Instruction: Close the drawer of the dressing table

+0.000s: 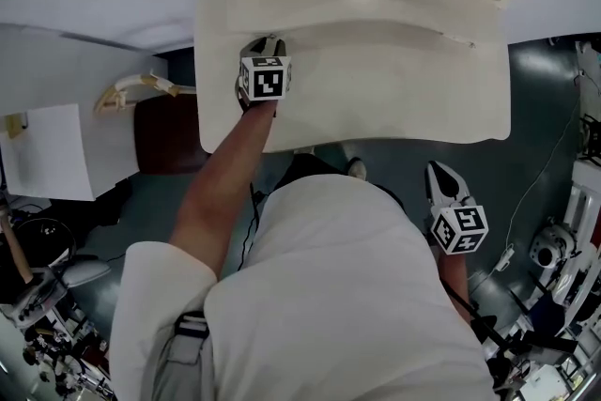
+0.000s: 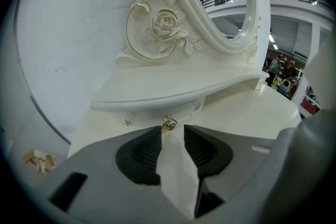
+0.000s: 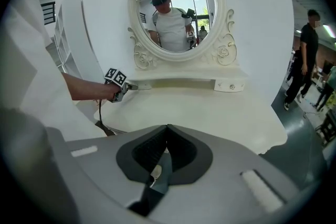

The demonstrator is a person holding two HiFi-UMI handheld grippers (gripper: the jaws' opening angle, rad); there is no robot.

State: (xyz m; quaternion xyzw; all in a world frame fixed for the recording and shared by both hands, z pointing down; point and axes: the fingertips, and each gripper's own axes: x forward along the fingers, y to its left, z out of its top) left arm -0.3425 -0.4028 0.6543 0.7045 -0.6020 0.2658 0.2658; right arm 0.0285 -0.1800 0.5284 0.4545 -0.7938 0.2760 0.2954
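The white dressing table (image 1: pixel 394 94) has a raised shelf (image 2: pixel 173 89) below its oval mirror (image 3: pixel 176 8). A small drawer (image 2: pixel 149 114) with a gold knob (image 2: pixel 169 124) sits under the shelf's left end. My left gripper (image 2: pixel 172 131) points at this drawer, jaws open, with the knob just ahead of the gap and neither pad touching it. From the head view the left gripper (image 1: pixel 267 42) rests over the table's left part, against the shelf. My right gripper (image 1: pixel 438 172) hangs off the table's front edge; in its own view the right gripper (image 3: pixel 168 128) is shut and holds nothing.
A second small drawer (image 3: pixel 231 85) sits under the shelf's right end. A dark red seat (image 1: pixel 169 131) stands left of the table, beside a white board (image 1: pixel 52 150). Equipment and cables (image 1: pixel 554 249) crowd the floor at right. A person (image 3: pixel 307 55) stands off to the right.
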